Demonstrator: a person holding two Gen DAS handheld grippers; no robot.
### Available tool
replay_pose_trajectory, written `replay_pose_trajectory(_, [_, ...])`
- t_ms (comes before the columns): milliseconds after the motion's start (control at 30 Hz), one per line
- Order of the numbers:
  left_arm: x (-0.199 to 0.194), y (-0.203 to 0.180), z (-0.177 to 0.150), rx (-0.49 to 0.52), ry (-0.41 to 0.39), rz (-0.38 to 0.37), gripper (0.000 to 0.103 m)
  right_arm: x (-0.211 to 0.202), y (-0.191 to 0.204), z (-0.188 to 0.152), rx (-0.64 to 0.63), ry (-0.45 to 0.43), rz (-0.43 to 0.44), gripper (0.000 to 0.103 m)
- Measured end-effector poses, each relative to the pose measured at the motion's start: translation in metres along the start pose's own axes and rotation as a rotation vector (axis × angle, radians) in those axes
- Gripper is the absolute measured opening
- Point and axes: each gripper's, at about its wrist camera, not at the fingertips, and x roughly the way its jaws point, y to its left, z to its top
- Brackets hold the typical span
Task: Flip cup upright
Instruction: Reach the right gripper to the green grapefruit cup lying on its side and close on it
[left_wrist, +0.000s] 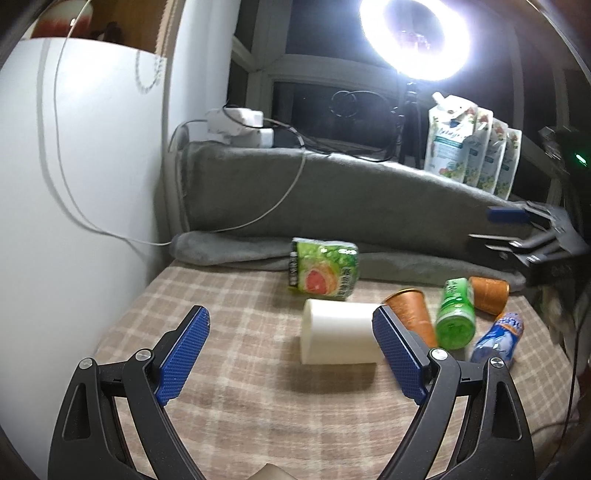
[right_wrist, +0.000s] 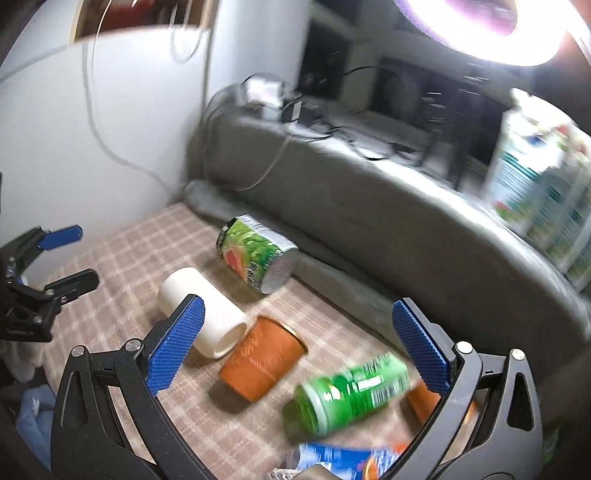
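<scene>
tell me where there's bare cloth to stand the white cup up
Bare plaid cloth lies in front of the white cup, toward the left hand-held gripper, and leftward to the wall. Crowded on the cup's right: orange cup, green bottle, blue bottle.

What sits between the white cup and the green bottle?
An orange cup on its side lies between the white cup and green bottle, clearest in the right wrist view.

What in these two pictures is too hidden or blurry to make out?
- White cup: left wrist view, its right end is behind a blue pad of the left tool.
- Second orange cup: right wrist view, mostly behind the right tool.
- Blue bottle: cut off by the bottom edge.
- Pouches: print smeared by motion blur.
</scene>
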Motion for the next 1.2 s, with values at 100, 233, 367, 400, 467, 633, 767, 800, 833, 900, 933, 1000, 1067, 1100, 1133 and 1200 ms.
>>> replay_pose_trajectory(100, [0.001, 0.008, -0.002, 0.000, 0.005, 0.014, 0.090, 0.032, 0.010, 0.020, -0.080, 0.063, 0.028, 0.103])
replay_pose_trajectory(233, [0.003, 0.021, -0.003, -0.016, 0.007, 0.040, 0.090, 0.079, 0.032, 0.040, -0.219, 0.152, 0.054, 0.103])
replay_pose_trajectory(367, [0.005, 0.038, -0.003, -0.047, 0.007, 0.065, 0.090, 0.122, 0.053, 0.051, -0.321, 0.230, 0.065, 0.103])
replay_pose_trajectory(400, [0.005, 0.041, -0.003, -0.053, 0.007, 0.070, 0.090, 0.129, 0.057, 0.053, -0.339, 0.239, 0.061, 0.103])
replay_pose_trajectory(467, [0.006, 0.048, -0.003, -0.066, 0.009, 0.081, 0.090, 0.147, 0.065, 0.058, -0.372, 0.264, 0.059, 0.103])
replay_pose_trajectory(633, [0.006, 0.060, -0.002, -0.089, 0.007, 0.101, 0.090, 0.182, 0.075, 0.064, -0.424, 0.335, 0.069, 0.103])
replay_pose_trajectory(767, [0.008, 0.067, -0.002, -0.115, 0.008, 0.106, 0.090, 0.209, 0.081, 0.062, -0.459, 0.390, 0.062, 0.103])
replay_pose_trajectory(800, [0.009, 0.068, -0.002, -0.119, 0.009, 0.105, 0.090, 0.214, 0.082, 0.061, -0.468, 0.398, 0.055, 0.103])
replay_pose_trajectory(833, [0.009, 0.069, -0.003, -0.121, 0.009, 0.105, 0.090, 0.219, 0.082, 0.060, -0.473, 0.406, 0.053, 0.103])
replay_pose_trajectory(900, [0.010, 0.069, -0.003, -0.122, 0.011, 0.105, 0.090, 0.225, 0.079, 0.062, -0.452, 0.411, 0.062, 0.103])
replay_pose_trajectory(933, [0.011, 0.069, -0.003, -0.123, 0.012, 0.104, 0.090, 0.228, 0.079, 0.063, -0.449, 0.410, 0.058, 0.103])
replay_pose_trajectory(1000, [0.012, 0.070, -0.003, -0.122, 0.013, 0.103, 0.090, 0.233, 0.077, 0.065, -0.441, 0.414, 0.053, 0.103])
replay_pose_trajectory(1067, [0.012, 0.071, -0.003, -0.122, 0.012, 0.103, 0.090, 0.239, 0.075, 0.067, -0.423, 0.421, 0.059, 0.103])
replay_pose_trajectory(1100, [0.012, 0.071, -0.002, -0.123, 0.011, 0.103, 0.090, 0.242, 0.074, 0.067, -0.418, 0.422, 0.061, 0.103])
replay_pose_trajectory(1133, [0.011, 0.071, -0.002, -0.124, 0.009, 0.104, 0.090, 0.245, 0.073, 0.068, -0.414, 0.424, 0.064, 0.103])
replay_pose_trajectory(1200, [0.010, 0.072, -0.002, -0.125, 0.006, 0.106, 0.090, 0.248, 0.071, 0.068, -0.410, 0.427, 0.069, 0.103])
